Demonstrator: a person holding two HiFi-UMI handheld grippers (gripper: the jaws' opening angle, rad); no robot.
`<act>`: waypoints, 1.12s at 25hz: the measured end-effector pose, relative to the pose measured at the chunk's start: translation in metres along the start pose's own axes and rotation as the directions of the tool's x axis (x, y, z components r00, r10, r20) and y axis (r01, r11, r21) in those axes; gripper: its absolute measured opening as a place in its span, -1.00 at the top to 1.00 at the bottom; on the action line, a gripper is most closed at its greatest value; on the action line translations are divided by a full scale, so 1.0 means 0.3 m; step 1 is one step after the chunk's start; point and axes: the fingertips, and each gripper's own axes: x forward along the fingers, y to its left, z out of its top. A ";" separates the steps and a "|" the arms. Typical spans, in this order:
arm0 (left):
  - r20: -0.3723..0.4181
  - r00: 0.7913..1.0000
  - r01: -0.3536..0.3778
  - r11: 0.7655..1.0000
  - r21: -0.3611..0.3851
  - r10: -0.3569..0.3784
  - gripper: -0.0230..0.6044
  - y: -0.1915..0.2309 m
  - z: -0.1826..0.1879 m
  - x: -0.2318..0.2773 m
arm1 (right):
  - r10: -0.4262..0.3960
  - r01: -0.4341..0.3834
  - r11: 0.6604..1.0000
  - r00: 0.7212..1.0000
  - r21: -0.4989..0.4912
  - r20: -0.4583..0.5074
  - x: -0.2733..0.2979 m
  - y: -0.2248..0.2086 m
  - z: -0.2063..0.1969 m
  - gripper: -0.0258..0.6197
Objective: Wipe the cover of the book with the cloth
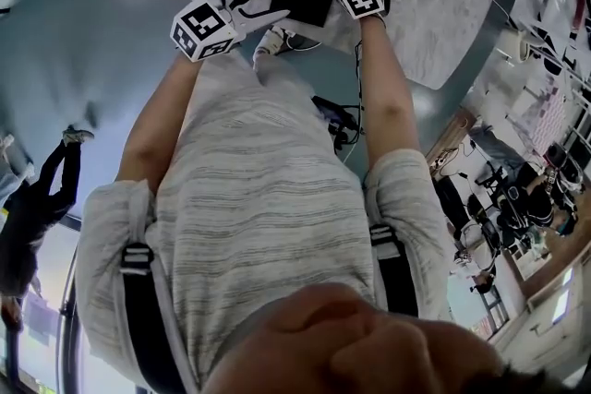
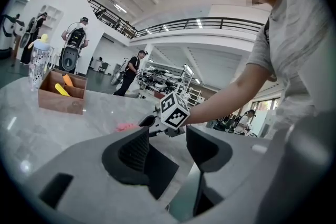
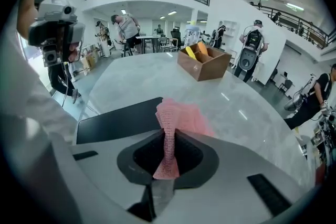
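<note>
Cloth (image 3: 181, 118) pinched in right claw (image 3: 167, 139) by book (image 3: 115, 120); left claw (image 2: 168, 140) spread, seemingly touching it.

Wooden box (image 3: 205, 64) well beyond book (image 3: 121, 119)

The cloth (image 3: 178, 118) is pink with a fine mesh weave, the book (image 3: 118, 120) has a plain matte black cover, and the table (image 3: 252, 107) is pale grey-white with faint marbling. The left gripper (image 2: 168, 150) and the right gripper (image 3: 169, 140) have light grey bodies and black jaw pads, and each marker cube (image 1: 203, 29) carries black squares on white. The wooden box (image 3: 206, 64) is brown and holds yellow and orange items, and the person's shirt (image 1: 259, 198) is grey with thin heathered stripes.
</note>
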 end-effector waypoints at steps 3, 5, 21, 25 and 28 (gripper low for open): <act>-0.011 1.000 0.003 1.000 -0.004 -0.003 0.20 0.001 -0.016 -0.008 | 0.026 -0.026 1.000 0.999 -0.003 -0.036 0.030 0.039 -0.031 0.81; -0.014 1.000 0.007 1.000 -0.005 -0.007 0.20 -0.002 -0.024 -0.003 | 0.035 -0.035 0.999 0.999 0.006 -0.036 0.031 0.055 -0.045 0.81; -0.040 0.999 0.028 0.999 0.020 -0.028 0.19 -0.018 -0.039 0.036 | 0.140 -0.141 0.989 0.990 -0.050 -0.023 -0.070 0.304 -0.146 0.81; -0.055 0.998 0.033 0.999 0.025 -0.031 0.19 -0.029 -0.057 0.060 | 0.169 -0.169 0.984 0.986 -0.047 -0.015 -0.100 0.370 -0.177 0.81; -0.071 0.997 0.035 0.999 0.027 -0.033 0.19 -0.034 -0.069 0.064 | 0.192 -0.193 0.980 0.981 -0.055 -0.012 -0.122 0.425 -0.186 0.81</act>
